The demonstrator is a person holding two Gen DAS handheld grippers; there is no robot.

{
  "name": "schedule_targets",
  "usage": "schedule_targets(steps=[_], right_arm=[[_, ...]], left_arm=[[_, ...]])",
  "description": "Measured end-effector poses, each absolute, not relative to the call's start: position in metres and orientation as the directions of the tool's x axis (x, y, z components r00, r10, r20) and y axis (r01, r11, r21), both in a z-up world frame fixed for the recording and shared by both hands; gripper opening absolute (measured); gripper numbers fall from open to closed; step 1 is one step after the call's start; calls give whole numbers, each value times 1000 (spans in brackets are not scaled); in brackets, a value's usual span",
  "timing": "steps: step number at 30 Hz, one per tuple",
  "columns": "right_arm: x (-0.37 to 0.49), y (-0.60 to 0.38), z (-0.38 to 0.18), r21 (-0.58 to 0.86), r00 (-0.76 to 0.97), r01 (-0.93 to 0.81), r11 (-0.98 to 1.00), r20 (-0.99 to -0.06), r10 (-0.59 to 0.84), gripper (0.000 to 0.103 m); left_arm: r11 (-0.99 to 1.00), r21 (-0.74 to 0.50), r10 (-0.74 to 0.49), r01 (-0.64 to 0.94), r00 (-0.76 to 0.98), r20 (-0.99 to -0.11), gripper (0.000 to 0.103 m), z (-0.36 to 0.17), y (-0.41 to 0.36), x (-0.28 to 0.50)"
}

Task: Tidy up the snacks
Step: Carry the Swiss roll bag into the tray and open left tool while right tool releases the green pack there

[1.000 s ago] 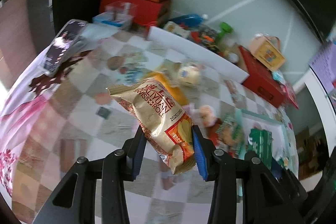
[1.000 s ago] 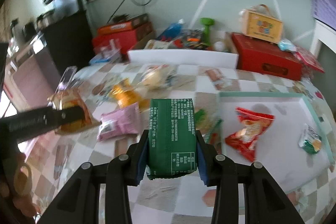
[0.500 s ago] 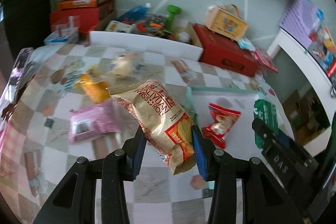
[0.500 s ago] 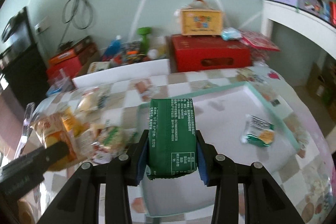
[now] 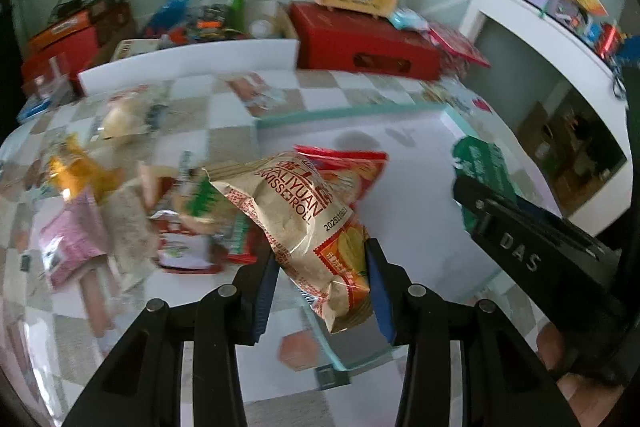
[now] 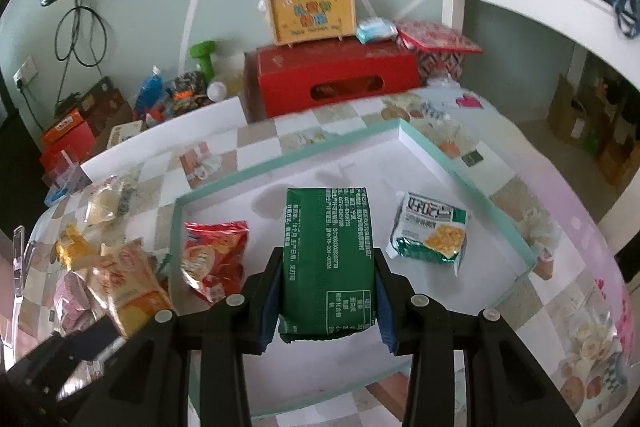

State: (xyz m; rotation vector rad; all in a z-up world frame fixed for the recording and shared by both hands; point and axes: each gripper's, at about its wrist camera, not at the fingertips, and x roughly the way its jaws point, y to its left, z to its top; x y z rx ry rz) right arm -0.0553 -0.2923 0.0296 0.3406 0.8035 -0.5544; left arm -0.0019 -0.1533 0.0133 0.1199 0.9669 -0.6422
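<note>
Right wrist: tongs (image 6: 326, 301) pinch glossy green packet (image 6: 329, 259) — left tongs (image 5: 320, 291) pinch crinkly beige pouch (image 5: 308, 227).

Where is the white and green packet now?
In the right wrist view, the white and green packet lies inside the tray on its right side, just right of the green pack held by the right gripper.

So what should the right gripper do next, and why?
Probably lower and release. The right gripper is shut on the green pack, which hangs above bare white floor of the tray, between the red bag and the corn packet. The left gripper, shut on the swiss roll bag, is only at the tray's near edge.
</note>
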Motion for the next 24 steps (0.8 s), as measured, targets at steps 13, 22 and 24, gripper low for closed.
schedule_targets(steps=[13, 22, 24], right_arm=[[-57, -339, 4, 175, 508, 664, 727, -819, -267, 43], [-56, -353, -4, 214, 502, 677, 704, -833, -230, 43], [-54, -350, -4, 193, 493, 673, 714, -837, -238, 43]], left_arm=[[760, -143, -452, 634, 359, -817, 43, -7, -205, -6], [753, -116, -436, 648, 359, -825, 41, -17, -224, -1], [752, -110, -433, 649, 361, -826, 41, -18, -225, -1]])
